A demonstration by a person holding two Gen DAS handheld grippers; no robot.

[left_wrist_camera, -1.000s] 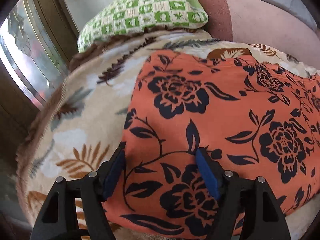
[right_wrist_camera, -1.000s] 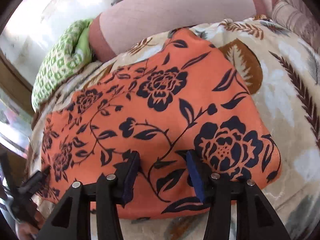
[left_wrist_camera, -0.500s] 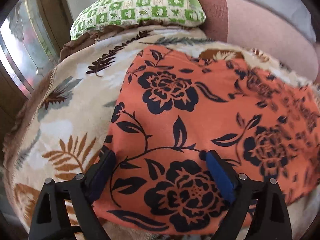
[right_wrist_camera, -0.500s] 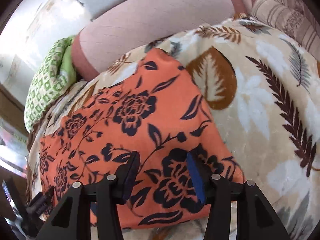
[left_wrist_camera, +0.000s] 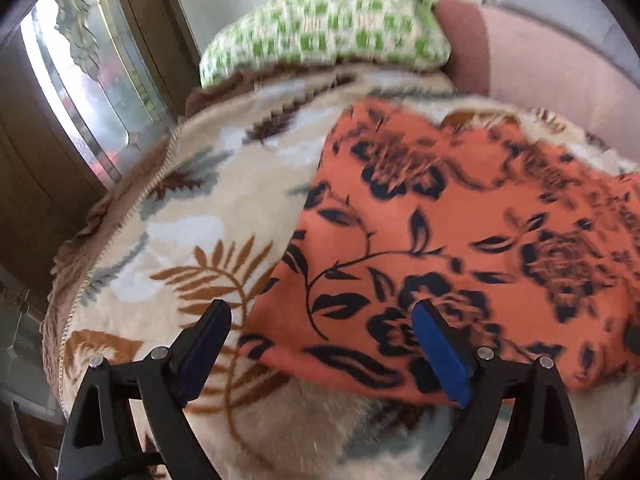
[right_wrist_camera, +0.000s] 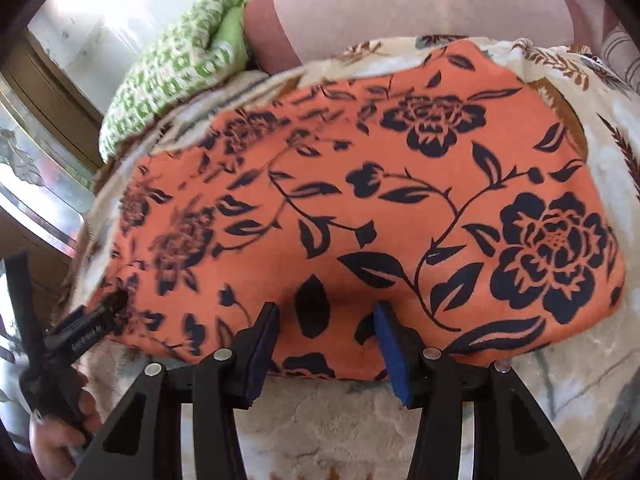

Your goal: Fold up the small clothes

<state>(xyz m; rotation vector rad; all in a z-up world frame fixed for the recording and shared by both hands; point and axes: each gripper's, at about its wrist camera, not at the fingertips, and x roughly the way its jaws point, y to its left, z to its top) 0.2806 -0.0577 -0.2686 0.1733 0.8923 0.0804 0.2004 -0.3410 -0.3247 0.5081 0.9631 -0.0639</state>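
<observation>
Leaf-print blanket point(left_wrist_camera: 172, 240) is covering the bed, cream with brown and grey-blue fronds. Green checked pillow point(left_wrist_camera: 324, 28) is sitting at the far end, touching a pink bolster point(right_wrist_camera: 420, 12) beside it. Frosted glass window point(left_wrist_camera: 76, 80) is showing on the left side.

Orange floral cloth point(right_wrist_camera: 380, 208) is lying flat on the blanket, spread wide, dark navy roses and vines facing up. Its near edge is running along just ahead of both my tools.

My left gripper point(left_wrist_camera: 320, 352) is hovering over the cloth's near left corner, jaws spread wide, nothing between them. Left finger is sitting over bare blanket, right finger over the cloth. Left wrist view is motion-blurred, so I'm not calling contact with the fabric.

My right gripper point(right_wrist_camera: 324, 344) is sitting at the near edge around mid-width, jaws parted with the hem running between the blue pads point(right_wrist_camera: 394, 356). Not pinching it.

Right wrist view is also catching the left gripper point(right_wrist_camera: 116, 302) at the cloth's left corner, my hand point(right_wrist_camera: 60, 436) wrapped on its handle.
</observation>
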